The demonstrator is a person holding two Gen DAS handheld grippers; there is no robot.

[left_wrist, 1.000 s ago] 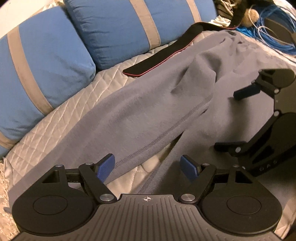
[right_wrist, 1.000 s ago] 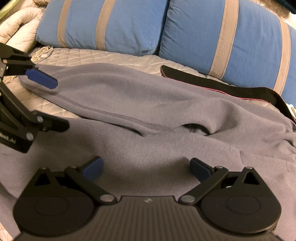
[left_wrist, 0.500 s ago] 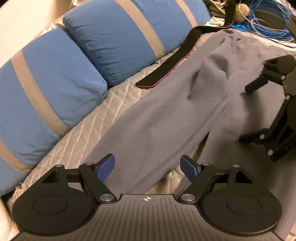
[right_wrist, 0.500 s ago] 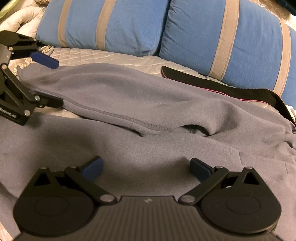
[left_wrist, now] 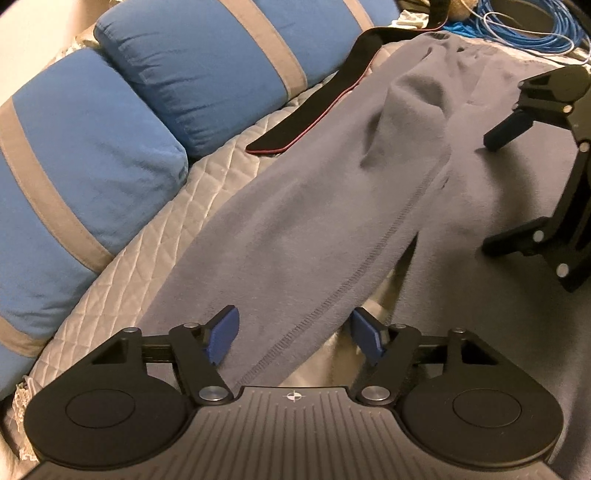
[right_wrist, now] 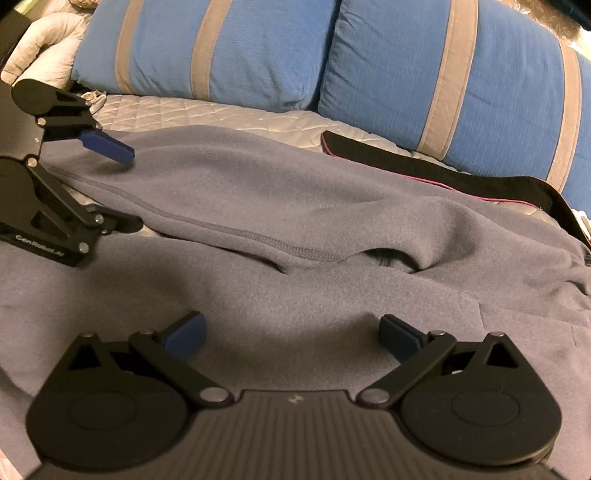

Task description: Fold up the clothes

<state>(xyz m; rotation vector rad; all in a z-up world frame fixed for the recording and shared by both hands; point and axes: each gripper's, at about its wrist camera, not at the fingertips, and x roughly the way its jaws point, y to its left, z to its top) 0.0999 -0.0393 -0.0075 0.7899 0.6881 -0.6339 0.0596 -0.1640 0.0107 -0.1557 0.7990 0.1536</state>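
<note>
A grey fleece garment (left_wrist: 332, 206) lies spread on a quilted bed, one long sleeve or leg (right_wrist: 229, 192) running out to the left. My left gripper (left_wrist: 293, 334) is open, its jaws standing either side of the end of that sleeve, just above it. It also shows in the right wrist view (right_wrist: 125, 184) at the far left. My right gripper (right_wrist: 291, 336) is open and empty, low over the garment's wide body. It shows in the left wrist view (left_wrist: 495, 192) at the right.
Two blue pillows with grey stripes (right_wrist: 332, 55) line the back of the quilted cover (left_wrist: 140, 266). A black strap with red piping (right_wrist: 436, 166) lies behind the garment. Blue cable coils (left_wrist: 517, 29) sit at the far end.
My left gripper has moved along the sleeve toward its end, which now lies between its jaws. My right gripper has stayed nearly still over the garment body.
</note>
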